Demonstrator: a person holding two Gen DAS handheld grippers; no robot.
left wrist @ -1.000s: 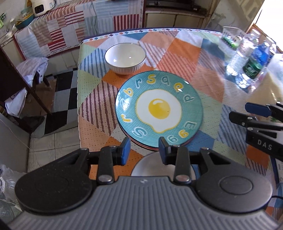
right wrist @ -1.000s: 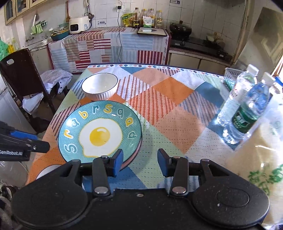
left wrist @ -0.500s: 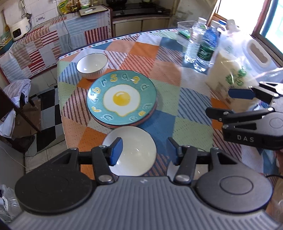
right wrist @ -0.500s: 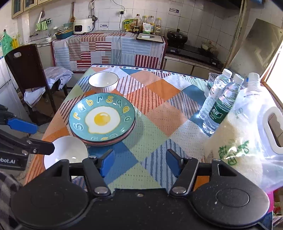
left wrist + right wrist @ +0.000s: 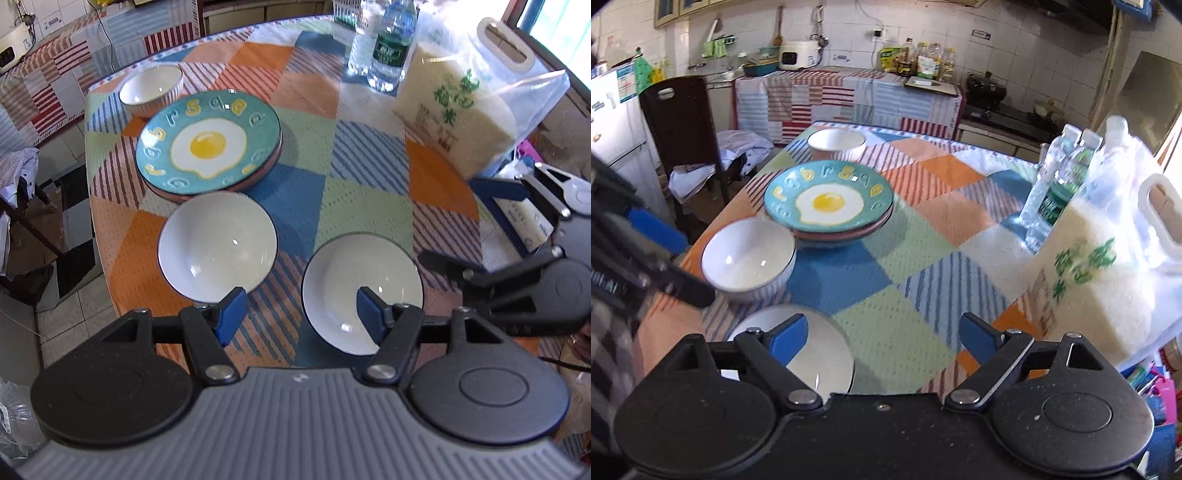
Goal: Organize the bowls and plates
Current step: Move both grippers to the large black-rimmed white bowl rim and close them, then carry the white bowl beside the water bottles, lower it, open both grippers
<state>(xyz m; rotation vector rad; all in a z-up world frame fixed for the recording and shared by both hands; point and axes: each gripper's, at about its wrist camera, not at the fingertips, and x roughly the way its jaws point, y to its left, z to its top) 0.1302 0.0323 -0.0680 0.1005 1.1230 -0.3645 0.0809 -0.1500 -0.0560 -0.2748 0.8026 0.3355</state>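
My left gripper (image 5: 299, 314) hangs over the table's near edge, jaws opening with nothing between them; its right pad overlaps the near white bowl (image 5: 362, 291) in view, no contact evident. My right gripper (image 5: 882, 338) is also opening and empty, that same bowl under its left finger. A second white bowl (image 5: 218, 245) sits just beside it, toward the left edge, close to the egg-print plate (image 5: 208, 142), which tops a stack. A third bowl (image 5: 151, 90) sits at the far left corner. All bowls are empty.
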